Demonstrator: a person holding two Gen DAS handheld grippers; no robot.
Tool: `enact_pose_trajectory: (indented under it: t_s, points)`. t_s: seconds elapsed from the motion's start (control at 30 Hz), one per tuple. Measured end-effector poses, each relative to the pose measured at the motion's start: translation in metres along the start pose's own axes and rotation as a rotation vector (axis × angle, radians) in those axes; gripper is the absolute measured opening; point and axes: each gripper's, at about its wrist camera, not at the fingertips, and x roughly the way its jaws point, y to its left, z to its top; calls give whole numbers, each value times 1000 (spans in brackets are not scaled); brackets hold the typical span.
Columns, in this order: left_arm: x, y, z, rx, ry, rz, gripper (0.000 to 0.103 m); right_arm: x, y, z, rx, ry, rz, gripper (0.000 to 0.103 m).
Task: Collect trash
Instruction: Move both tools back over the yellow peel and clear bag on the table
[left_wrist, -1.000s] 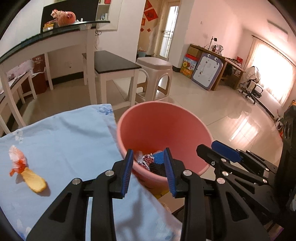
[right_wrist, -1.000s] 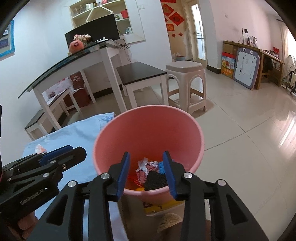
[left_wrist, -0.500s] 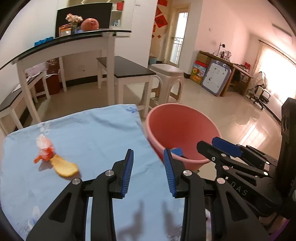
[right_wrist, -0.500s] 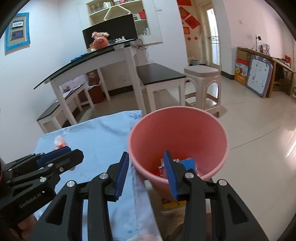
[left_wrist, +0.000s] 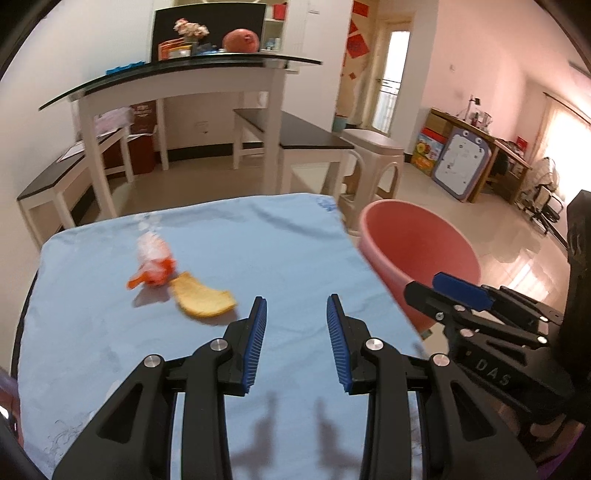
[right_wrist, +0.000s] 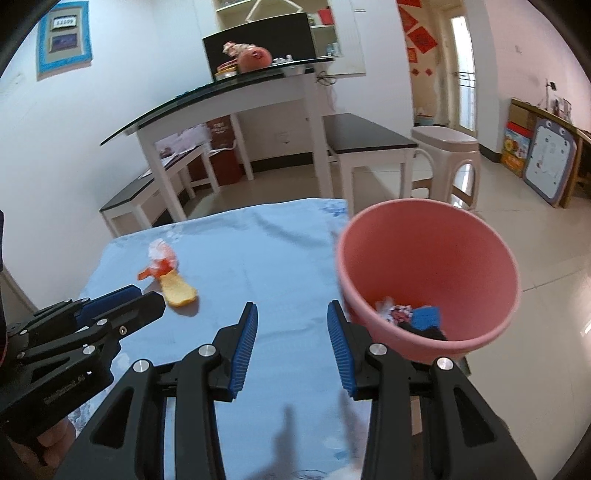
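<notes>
A yellow peel piece (left_wrist: 202, 298) (right_wrist: 178, 289) and a crumpled orange-and-white wrapper (left_wrist: 153, 260) (right_wrist: 160, 260) lie on the blue tablecloth (left_wrist: 258, 251) (right_wrist: 258, 251). A pink bin (left_wrist: 417, 251) (right_wrist: 428, 273) stands off the table's right edge, with mixed trash (right_wrist: 412, 315) in its bottom. My left gripper (left_wrist: 295, 325) is open and empty above the cloth, just right of the peel. My right gripper (right_wrist: 291, 332) is open and empty between the peel and the bin; it shows in the left wrist view (left_wrist: 458, 291).
Beyond the table stand a glass-topped white desk (left_wrist: 177, 77), dark-topped benches (left_wrist: 295, 136) and a beige plastic stool (left_wrist: 373, 155). The shiny tiled floor (right_wrist: 517, 229) spreads to the right. The left gripper shows at the lower left in the right wrist view (right_wrist: 92, 314).
Both grippers have swung left, from above the bin to over the tablecloth. The peel and wrapper now lie closer to the left gripper. Both stay open.
</notes>
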Motion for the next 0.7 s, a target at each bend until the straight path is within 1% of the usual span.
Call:
enact_pose_trajectory:
  t_s: [0.3,0.57,0.7]
  points:
    - [-5,61,-17,-101,19,79,34,26,34,-3,-18,50,108,39]
    - [-5,112,-26,-209,33,151,34,62,60,3,-15,112,234,39]
    - [-2,130,-28,-249,39,179,34,86,72,6,-23,146,266,39]
